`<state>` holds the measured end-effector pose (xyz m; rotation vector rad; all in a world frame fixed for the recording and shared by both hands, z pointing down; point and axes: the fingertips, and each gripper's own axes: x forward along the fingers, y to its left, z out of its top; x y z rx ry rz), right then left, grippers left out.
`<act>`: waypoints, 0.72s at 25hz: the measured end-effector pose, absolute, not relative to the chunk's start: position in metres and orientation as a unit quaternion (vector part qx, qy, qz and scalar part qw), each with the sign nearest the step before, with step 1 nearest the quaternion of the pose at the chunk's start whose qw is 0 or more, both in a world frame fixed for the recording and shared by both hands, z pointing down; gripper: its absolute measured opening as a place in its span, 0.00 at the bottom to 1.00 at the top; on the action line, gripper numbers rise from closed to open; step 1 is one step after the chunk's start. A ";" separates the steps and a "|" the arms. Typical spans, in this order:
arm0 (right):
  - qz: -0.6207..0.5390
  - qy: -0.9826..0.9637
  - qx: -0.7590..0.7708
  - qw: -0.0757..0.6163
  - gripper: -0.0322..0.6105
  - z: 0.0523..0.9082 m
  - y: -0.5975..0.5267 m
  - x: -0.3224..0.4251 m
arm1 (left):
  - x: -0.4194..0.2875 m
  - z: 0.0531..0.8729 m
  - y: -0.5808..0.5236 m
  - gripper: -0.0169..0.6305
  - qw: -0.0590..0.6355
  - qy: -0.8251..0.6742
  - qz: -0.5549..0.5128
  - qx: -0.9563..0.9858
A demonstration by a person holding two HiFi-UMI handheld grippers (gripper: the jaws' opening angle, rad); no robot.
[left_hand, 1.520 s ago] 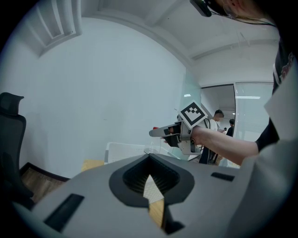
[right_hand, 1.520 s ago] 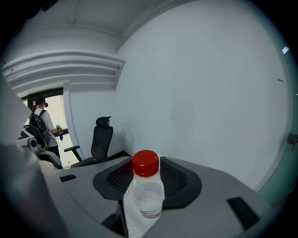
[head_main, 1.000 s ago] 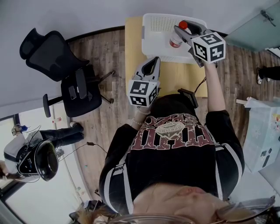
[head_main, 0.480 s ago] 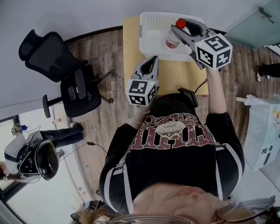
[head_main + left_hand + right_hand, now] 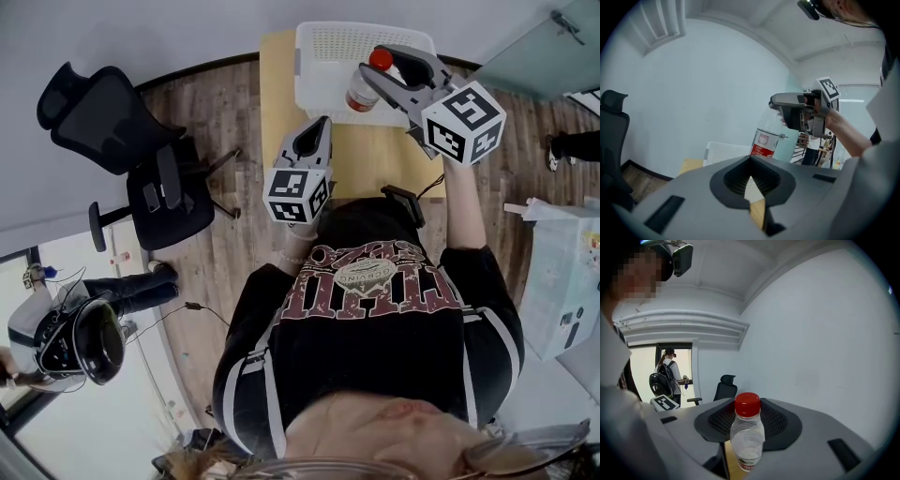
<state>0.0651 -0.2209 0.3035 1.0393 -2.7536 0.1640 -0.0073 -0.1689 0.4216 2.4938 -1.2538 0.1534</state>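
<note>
A clear plastic bottle [image 5: 746, 439] with a red cap [image 5: 747, 405] and a red-and-white label stands upright between the jaws of my right gripper [image 5: 747, 448], which is shut on it. In the head view that right gripper [image 5: 380, 70] holds the bottle [image 5: 359, 97] in the air over a white basket [image 5: 323, 52]. My left gripper [image 5: 317, 131] hovers lower and to the left over the table, jaws together and holding nothing. In the left gripper view, the bottle [image 5: 764, 140] hangs past my left gripper [image 5: 753, 197], with the basket [image 5: 723, 152] below it.
The basket sits at the far end of a small wooden table [image 5: 375, 159] against a pale wall. A black office chair [image 5: 122, 131] stands on the wood floor to the left. A person with a backpack [image 5: 668, 376] is in a doorway behind.
My right gripper has risen with the bottle and drifted slightly left over the basket. The bottle now shows in the left gripper view. The left gripper has moved only a little.
</note>
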 end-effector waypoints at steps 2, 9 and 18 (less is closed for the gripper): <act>0.055 -0.933 0.343 0.094 0.32 0.303 -0.214 0.063 | -0.007 0.423 -0.169 0.10 0.174 -0.442 0.054 0.878; 0.054 -0.940 0.325 0.092 0.32 0.302 -0.195 0.052 | -0.009 0.425 -0.165 0.10 0.178 -0.439 0.052 0.879; 0.059 -0.943 0.315 0.094 0.32 0.309 -0.181 0.053 | -0.005 0.428 -0.161 0.10 0.180 -0.438 0.055 0.879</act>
